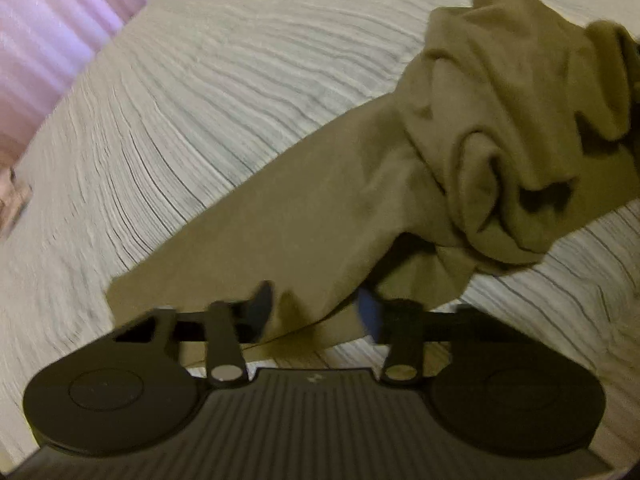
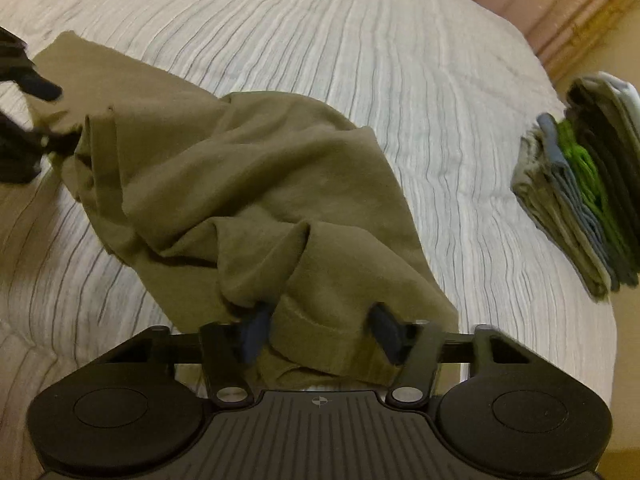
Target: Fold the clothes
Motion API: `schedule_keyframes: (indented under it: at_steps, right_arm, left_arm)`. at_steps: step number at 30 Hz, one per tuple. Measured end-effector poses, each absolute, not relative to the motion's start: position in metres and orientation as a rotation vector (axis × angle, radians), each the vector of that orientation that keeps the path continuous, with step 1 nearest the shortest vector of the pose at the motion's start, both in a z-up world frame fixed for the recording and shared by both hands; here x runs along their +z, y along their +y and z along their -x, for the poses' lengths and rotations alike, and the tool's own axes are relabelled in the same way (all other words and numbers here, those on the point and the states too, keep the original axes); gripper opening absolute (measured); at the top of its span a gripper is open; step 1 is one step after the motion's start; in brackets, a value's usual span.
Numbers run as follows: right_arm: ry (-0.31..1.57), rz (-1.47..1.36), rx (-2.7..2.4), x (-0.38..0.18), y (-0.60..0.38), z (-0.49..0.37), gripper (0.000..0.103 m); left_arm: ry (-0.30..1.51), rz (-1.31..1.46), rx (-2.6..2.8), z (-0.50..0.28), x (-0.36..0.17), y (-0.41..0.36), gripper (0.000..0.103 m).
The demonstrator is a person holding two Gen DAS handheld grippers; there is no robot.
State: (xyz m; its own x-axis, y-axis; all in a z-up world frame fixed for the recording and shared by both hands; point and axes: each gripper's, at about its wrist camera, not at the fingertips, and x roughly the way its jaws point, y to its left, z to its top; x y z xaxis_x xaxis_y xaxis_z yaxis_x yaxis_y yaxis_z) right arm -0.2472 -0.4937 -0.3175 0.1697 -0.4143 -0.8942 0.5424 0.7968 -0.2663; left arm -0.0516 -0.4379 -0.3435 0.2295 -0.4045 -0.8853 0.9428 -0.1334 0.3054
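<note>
An olive-green garment (image 2: 248, 176) lies crumpled on the bed, and its bunched part (image 1: 500, 128) shows at the right of the left wrist view. My left gripper (image 1: 314, 312) is open, with a flat end of the garment lying between its blue-padded fingers (image 1: 260, 308). It also appears at the left edge of the right wrist view as the left gripper (image 2: 48, 114), straddling the garment's far corner. My right gripper (image 2: 320, 328) is open too. A hemmed edge of the garment sits between its fingers (image 2: 256, 328), which stand well apart.
The bed is covered by a pale, ribbed bedspread (image 2: 360, 40). A stack of folded clothes (image 2: 580, 188) in grey, green and khaki sits near the bed's right edge. Pink curtains (image 1: 36, 40) hang beyond the bed.
</note>
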Motion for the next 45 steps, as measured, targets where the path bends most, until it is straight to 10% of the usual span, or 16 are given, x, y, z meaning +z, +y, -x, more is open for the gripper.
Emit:
schedule_keyframes:
  at_steps: [19,20,21,23,36,44,45]
  right_arm:
    - [0.819,-0.450,-1.031,-0.234,-0.733,0.315,0.007]
    - [0.817,-0.537,-1.060,-0.241,-0.753,0.315,0.021]
    - [0.811,-0.632,-1.105,-0.249,-0.770,0.317,0.060]
    - [0.758,-0.742,-1.144,-0.260,-0.771,0.330,0.086]
    - [0.419,-1.487,-1.087,-0.377,-0.586,0.442,0.086]
    - [0.196,-1.529,-1.112,-0.401,-0.594,0.450,0.086]
    - [0.194,-1.532,-1.111,-0.406,-0.596,0.448,0.072]
  left_arm:
    - [0.360,-0.838,-1.247,-0.086,-0.215,-0.633,0.010]
    - [0.399,-0.816,-1.194,-0.099,-0.215,-0.649,0.020]
    - [0.435,-0.796,-1.144,-0.109,-0.215,-0.660,0.027]
    - [0.496,-0.756,-1.078,-0.125,-0.217,-0.660,0.030]
    - [1.407,-0.208,-0.648,-0.165,-0.328,-0.411,0.038]
    - [1.398,0.031,-0.551,-0.165,-0.369,-0.394,0.038]
    - [1.403,0.011,-0.542,-0.165,-0.376,-0.401,0.033]
